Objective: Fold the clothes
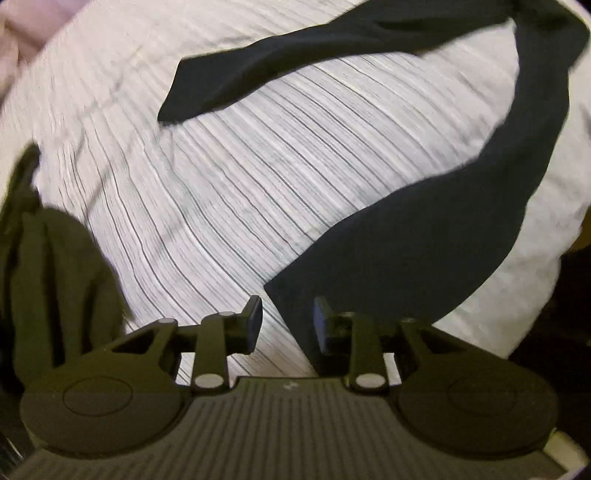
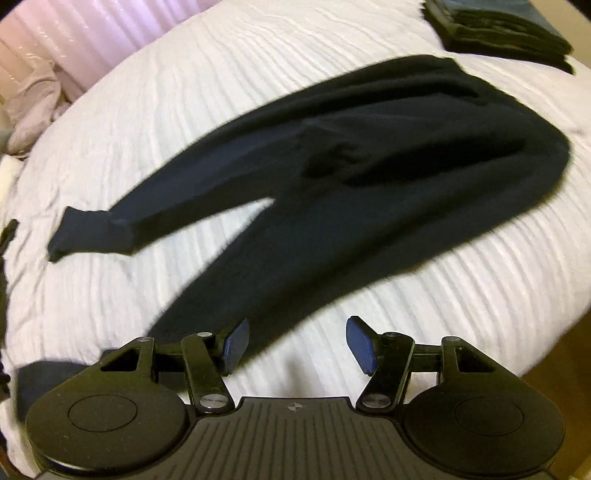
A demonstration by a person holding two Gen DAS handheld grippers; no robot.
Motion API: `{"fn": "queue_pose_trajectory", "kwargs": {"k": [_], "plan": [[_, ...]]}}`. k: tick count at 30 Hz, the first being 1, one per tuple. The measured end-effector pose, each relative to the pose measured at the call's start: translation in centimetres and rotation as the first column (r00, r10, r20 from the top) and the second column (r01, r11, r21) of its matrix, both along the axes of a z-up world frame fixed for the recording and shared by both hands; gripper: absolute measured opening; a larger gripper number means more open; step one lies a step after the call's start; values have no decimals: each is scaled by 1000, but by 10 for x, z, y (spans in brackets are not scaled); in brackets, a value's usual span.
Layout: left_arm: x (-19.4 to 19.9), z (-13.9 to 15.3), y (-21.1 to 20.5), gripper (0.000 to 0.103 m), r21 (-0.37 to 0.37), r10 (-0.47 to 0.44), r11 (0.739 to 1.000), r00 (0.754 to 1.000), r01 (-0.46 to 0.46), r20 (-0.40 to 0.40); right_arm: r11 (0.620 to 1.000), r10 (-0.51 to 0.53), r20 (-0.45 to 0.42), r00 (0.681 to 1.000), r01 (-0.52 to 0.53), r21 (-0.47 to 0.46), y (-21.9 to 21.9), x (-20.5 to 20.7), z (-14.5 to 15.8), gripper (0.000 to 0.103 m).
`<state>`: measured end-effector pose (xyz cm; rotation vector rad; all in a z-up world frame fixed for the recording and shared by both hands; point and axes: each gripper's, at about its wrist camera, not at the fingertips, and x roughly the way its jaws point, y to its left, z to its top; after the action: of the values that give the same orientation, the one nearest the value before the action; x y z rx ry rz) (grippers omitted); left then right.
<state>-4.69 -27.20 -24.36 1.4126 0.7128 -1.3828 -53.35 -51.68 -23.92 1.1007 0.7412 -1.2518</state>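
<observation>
Both sets of jaws stand wide and hold nothing. My left gripper (image 1: 287,325) hovers with one leg end of the dark trousers (image 1: 424,266) just past its right finger, at about one o'clock from the tips; that cuff looks like the natural thing to pinch, I judge. My right gripper (image 2: 297,347) hangs over the bed (image 2: 461,277), and there the trousers (image 2: 332,192) spread from seven o'clock up to two o'clock, the near leg running under the left finger, the other leg splaying off to nine o'clock. They lie unfolded, legs apart, so I reckon the first fold, bringing one leg onto the other, is not yet made. A stack of dark folded clothes (image 2: 502,33) sits at one o'clock near the bed's edge, likely the finished pile. In the left view an olive-dark bundle (image 1: 59,280) lies at nine o'clock; what it is I cannot tell.
</observation>
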Motion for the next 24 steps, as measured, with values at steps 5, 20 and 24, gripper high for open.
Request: {"fn": "queue_pose_trajectory", "kwargs": {"k": [5,20,24], "plan": [[-52,-21,62,39,-53,-275,959,958,280,87,995,-77,-32,997,78,67,13,-24,-9,62],[-72,-70,109,2,27,-399,913,876,408,270,975,-214,18,977,213,57,-14,-61,-40,62],[-69,-31,130,2,79,-277,960,954,269,113,955,-297,14,955,297,-7,-30,-113,-43,62]]}}
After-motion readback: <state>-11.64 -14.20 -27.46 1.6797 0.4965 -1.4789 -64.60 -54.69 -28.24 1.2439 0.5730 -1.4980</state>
